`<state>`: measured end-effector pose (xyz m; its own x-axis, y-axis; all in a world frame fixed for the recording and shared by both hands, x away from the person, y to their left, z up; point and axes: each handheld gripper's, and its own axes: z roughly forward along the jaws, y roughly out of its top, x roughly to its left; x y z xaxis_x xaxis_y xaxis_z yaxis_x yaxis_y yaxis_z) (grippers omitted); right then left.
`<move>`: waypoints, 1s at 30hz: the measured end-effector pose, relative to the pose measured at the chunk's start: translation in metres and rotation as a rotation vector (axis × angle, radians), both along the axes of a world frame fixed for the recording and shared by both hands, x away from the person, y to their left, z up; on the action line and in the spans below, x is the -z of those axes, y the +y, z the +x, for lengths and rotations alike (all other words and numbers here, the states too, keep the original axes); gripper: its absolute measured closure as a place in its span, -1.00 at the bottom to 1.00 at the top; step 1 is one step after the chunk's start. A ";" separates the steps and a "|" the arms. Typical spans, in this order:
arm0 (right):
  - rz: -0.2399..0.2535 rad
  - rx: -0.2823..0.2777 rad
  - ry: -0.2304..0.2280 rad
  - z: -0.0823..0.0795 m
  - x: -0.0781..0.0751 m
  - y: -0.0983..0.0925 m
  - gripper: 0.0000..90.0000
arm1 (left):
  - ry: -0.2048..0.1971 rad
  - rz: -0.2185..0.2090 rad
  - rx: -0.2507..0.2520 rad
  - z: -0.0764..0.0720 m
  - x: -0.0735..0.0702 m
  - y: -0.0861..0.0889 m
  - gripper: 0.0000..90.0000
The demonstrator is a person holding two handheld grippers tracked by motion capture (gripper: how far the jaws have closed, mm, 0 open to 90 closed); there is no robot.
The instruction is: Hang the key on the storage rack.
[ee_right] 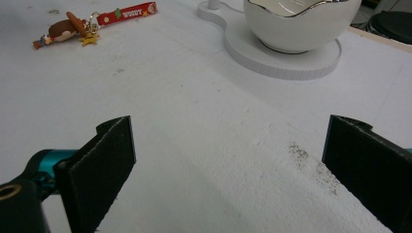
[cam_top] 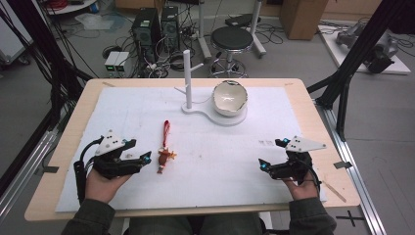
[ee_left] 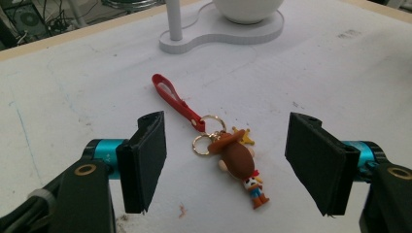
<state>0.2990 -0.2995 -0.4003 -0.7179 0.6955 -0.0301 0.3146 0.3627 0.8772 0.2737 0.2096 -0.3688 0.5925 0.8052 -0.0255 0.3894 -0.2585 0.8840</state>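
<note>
A keychain [cam_top: 165, 155] with a brown cowboy figure and a red strap [cam_top: 167, 129] lies flat on the white mat, left of centre. My left gripper [cam_top: 139, 150] sits just to its left, jaws wide apart. In the left gripper view the figure [ee_left: 238, 158] lies on the mat between the two black pads [ee_left: 145, 160], touching neither. My right gripper [cam_top: 271, 152] rests open near the front right with nothing between its pads [ee_right: 104, 160]; the keychain [ee_right: 68, 29] lies far off at that view's upper left.
A white stand [cam_top: 195, 108] with an upright peg [cam_top: 187, 78] carries a white gold-rimmed bowl [cam_top: 229, 97] at the back centre. The mat [cam_top: 254, 186] covers a wooden table [cam_top: 73, 122]. Beyond are a stool [cam_top: 231, 39], computer towers [cam_top: 147, 29] and floor cables.
</note>
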 end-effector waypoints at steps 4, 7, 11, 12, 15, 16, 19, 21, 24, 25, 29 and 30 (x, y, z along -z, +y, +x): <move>0.003 0.000 -0.006 0.001 0.000 -0.001 -0.91 | 0.007 0.013 -0.001 0.007 -0.002 -0.005 -0.25; 0.005 0.001 0.002 0.002 0.001 -0.001 -0.91 | 0.018 0.012 -0.010 0.014 -0.003 -0.008 -0.24; 0.002 -0.007 -0.004 0.002 0.001 -0.001 -0.91 | 0.035 0.007 -0.017 0.024 -0.005 -0.012 -0.21; 0.002 -0.006 -0.007 0.002 0.001 -0.001 -0.91 | 0.039 0.008 -0.019 0.026 -0.005 -0.013 -0.20; 0.006 -0.006 -0.011 0.003 0.000 -0.001 -0.91 | 0.058 0.020 -0.021 0.032 -0.005 -0.018 -0.19; 0.008 -0.007 -0.010 0.003 0.001 -0.001 -0.91 | 0.065 0.032 -0.014 0.035 -0.006 -0.019 -0.17; 0.007 -0.008 -0.004 0.003 0.001 -0.001 -0.91 | 0.083 0.032 -0.023 0.042 -0.008 -0.022 -0.15; 0.007 -0.008 -0.005 0.003 0.000 -0.001 -0.91 | 0.090 0.032 -0.035 0.048 -0.008 -0.024 -0.14; 0.006 -0.009 -0.005 0.004 0.001 -0.001 -0.91 | 0.111 0.032 -0.045 0.055 -0.007 -0.026 -0.11; 0.007 -0.008 -0.005 0.004 0.001 -0.001 -0.91 | 0.120 0.032 -0.054 0.057 -0.006 -0.027 -0.10; 0.006 -0.012 -0.004 0.005 0.001 -0.001 -0.91 | 0.156 0.028 -0.080 0.067 0.000 -0.030 -0.04; 0.006 -0.011 -0.006 0.005 0.001 -0.001 -0.91 | 0.161 0.025 -0.096 0.069 0.001 -0.031 -0.05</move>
